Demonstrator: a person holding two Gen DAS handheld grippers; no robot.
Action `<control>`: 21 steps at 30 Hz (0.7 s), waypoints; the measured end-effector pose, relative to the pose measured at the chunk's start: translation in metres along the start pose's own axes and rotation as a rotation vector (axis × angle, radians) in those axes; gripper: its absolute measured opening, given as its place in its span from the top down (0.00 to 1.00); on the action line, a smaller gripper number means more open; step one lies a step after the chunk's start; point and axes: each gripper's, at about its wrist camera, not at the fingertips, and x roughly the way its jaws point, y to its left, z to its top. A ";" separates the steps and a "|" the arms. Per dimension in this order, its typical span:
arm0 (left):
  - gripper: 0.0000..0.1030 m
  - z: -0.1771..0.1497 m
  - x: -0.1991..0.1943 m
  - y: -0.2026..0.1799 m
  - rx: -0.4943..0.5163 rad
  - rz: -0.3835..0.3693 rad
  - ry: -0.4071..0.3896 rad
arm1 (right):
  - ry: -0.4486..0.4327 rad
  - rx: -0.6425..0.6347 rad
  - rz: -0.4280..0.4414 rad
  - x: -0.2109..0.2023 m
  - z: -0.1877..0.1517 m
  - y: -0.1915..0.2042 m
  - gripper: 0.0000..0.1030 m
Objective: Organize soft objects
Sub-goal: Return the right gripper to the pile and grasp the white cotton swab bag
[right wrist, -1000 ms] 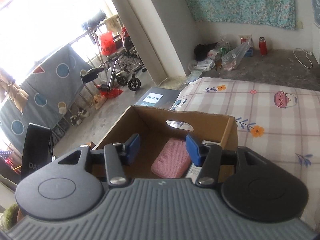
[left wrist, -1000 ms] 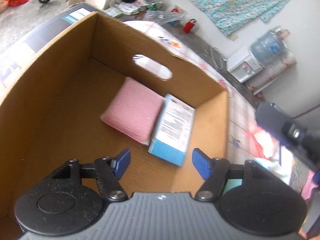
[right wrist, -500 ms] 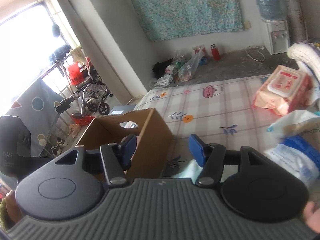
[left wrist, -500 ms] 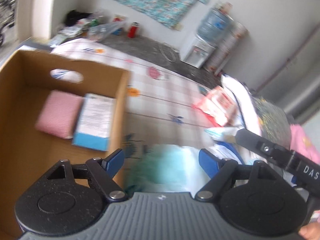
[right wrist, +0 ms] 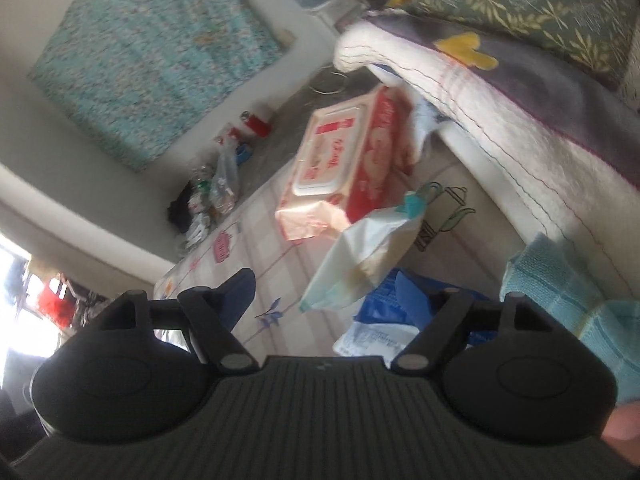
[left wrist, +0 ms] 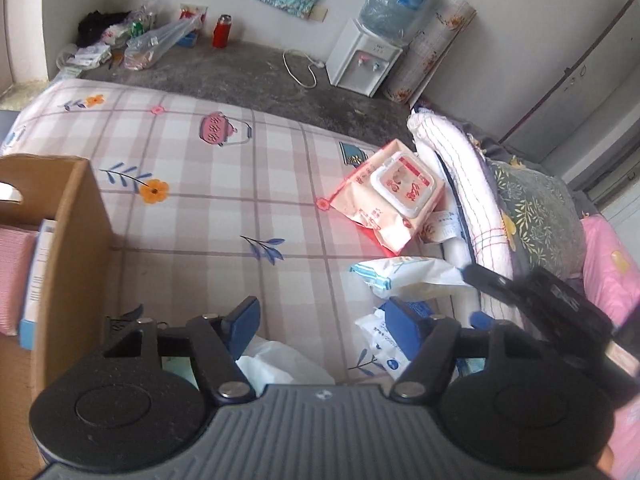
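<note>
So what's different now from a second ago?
Both hand-held grippers swung away from the cardboard box toward the packs on the bed. The left hand-held gripper now hangs open over the checked sheet; the right hand-held gripper points, open, at the white pack and wipes pack. Nothing was grabbed. The pink pad and blue-and-white box stayed inside.

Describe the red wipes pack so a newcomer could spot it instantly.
On the checked bedsheet, look toward the rolled white blanket. The wipes pack lies flat beside it. It alone is pink-red with a white flip lid; the packs nearer the grippers are white and blue.
</note>
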 end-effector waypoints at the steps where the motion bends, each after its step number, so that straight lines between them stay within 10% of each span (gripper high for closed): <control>1: 0.32 -0.001 0.004 -0.001 0.002 -0.002 0.011 | 0.008 0.043 -0.021 0.016 0.005 -0.003 0.24; 8: 0.33 -0.007 0.018 0.004 -0.006 0.002 0.042 | 0.029 0.129 -0.077 0.090 0.023 -0.012 0.24; 11: 0.34 -0.008 0.012 0.007 0.001 0.004 0.023 | 0.026 0.121 -0.067 0.102 0.021 -0.015 0.53; 21: 0.34 -0.016 -0.018 -0.002 0.085 -0.087 -0.028 | 0.096 0.056 0.190 0.054 0.022 -0.019 0.58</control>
